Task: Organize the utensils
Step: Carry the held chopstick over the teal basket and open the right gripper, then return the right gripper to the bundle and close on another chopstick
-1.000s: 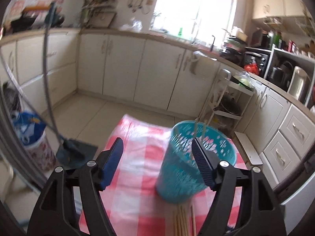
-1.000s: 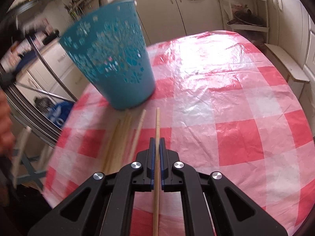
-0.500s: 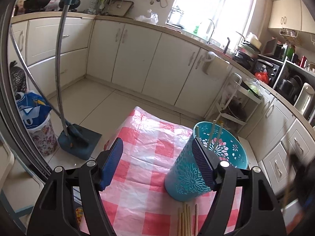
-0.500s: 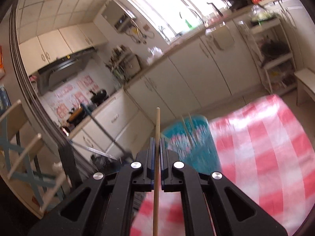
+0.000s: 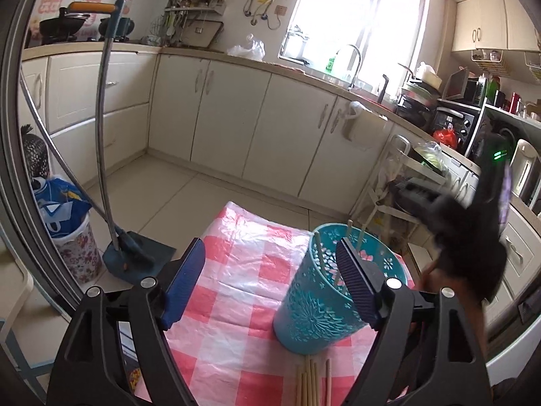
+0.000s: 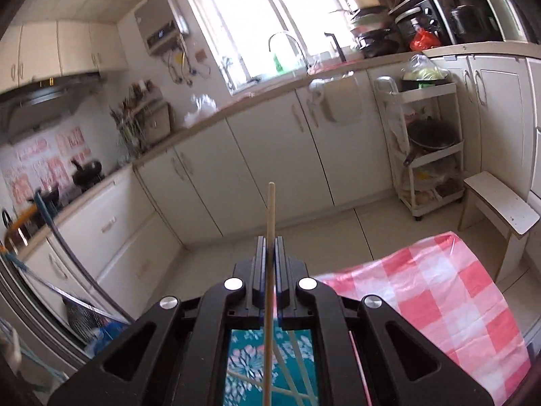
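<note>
Right claw (image 6: pixel 269 253) clenched on thin wooden chopstick (image 6: pixel 269 270) above teal perforated plastic basket (image 5: pixel 324 291); left claw (image 5: pixel 270 280) released. Centre stick over rim, tip toward 6 o'clock, release low.

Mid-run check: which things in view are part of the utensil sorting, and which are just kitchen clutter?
Part of the job:
- right gripper, shut on a chopstick
- teal basket, some chopsticks already inside
- loose chopsticks on the checkered tablecloth
- left gripper, open

Just lying about:
- dustpan
- storage cart
- white stool
</note>
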A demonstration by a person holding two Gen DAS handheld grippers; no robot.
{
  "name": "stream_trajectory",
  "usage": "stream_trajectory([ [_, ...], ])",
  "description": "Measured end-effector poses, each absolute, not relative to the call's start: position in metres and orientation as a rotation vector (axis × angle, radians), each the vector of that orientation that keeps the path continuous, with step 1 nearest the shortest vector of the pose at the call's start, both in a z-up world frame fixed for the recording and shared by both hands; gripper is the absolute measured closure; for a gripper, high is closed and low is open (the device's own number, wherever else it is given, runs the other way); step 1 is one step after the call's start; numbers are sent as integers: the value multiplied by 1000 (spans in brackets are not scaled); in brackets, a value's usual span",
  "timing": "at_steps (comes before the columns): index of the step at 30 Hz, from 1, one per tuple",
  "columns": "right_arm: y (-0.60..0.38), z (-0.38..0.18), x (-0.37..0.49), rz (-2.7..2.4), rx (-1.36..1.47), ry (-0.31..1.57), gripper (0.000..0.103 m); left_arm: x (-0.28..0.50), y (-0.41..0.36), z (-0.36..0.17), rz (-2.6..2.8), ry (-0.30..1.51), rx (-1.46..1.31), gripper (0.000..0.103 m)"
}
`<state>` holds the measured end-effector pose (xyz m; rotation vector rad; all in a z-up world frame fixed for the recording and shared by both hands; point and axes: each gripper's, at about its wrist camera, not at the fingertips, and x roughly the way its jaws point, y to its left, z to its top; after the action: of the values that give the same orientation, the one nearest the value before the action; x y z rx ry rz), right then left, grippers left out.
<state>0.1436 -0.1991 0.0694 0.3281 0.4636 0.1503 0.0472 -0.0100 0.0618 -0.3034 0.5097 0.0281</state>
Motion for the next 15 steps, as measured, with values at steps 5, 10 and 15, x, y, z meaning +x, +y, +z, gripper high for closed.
stream_trajectory([
  [5, -192, 55, 127, 171, 233, 523, 85, 43, -17, 66, 12, 504, -293, 25],
  [10, -204, 63, 99, 170, 237, 485, 84, 42, -15, 66, 12, 516, -308, 23],
  [15, -230, 65, 52, 136, 263, 433, 82, 42, -9, 65, 22, 526, -323, 21],
])
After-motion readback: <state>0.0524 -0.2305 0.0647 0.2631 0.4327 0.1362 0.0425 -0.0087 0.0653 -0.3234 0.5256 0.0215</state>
